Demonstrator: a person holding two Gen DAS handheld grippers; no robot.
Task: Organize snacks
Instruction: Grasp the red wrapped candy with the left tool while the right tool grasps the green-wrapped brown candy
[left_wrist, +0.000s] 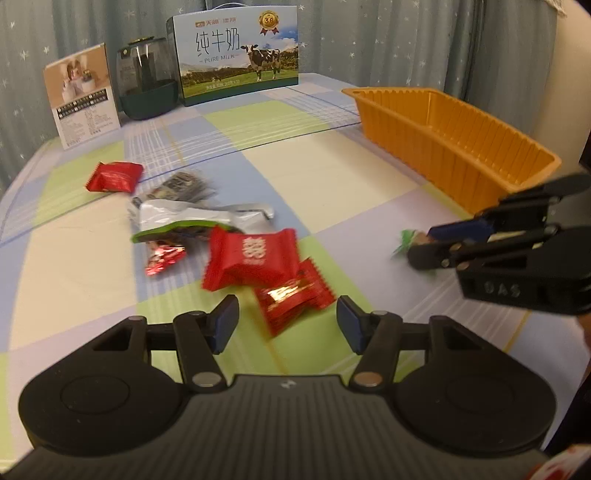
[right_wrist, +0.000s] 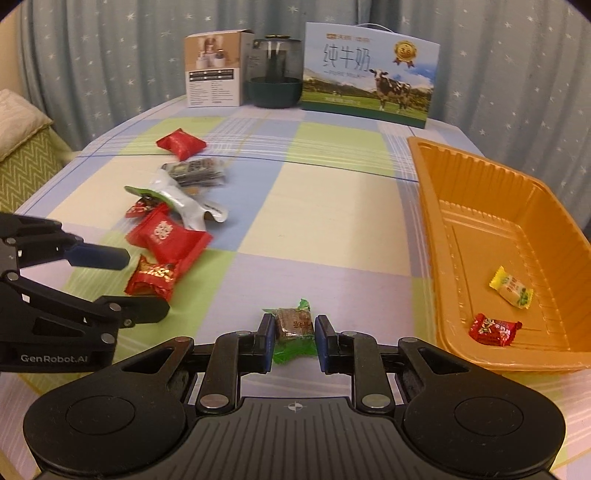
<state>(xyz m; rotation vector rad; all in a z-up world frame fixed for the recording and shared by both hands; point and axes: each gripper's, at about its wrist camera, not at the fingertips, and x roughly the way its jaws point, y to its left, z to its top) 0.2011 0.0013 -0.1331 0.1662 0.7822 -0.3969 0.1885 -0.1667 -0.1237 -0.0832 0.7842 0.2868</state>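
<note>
Right wrist view, left to right: your left gripper (right_wrist: 146, 282) hangs with jaws apart around the small red candy (right_wrist: 151, 278), pads not yet pressing; a pile of red packets (right_wrist: 168, 238) and foil pouches (right_wrist: 188, 205) lies unsorted behind it. Your right gripper (right_wrist: 294, 338) is clamped on the green-wrapped sweet (right_wrist: 294, 325) just above the cloth. The orange tray (right_wrist: 498, 363) holds only two candies, so most work remains

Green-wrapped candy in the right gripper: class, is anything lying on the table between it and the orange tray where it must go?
Nothing visible does. The green-wrapped candy sits clamped in the right gripper, and only bare tablecloth lies between it and the orange tray to its right. The tray's near wall is the only thing to clear.
</note>
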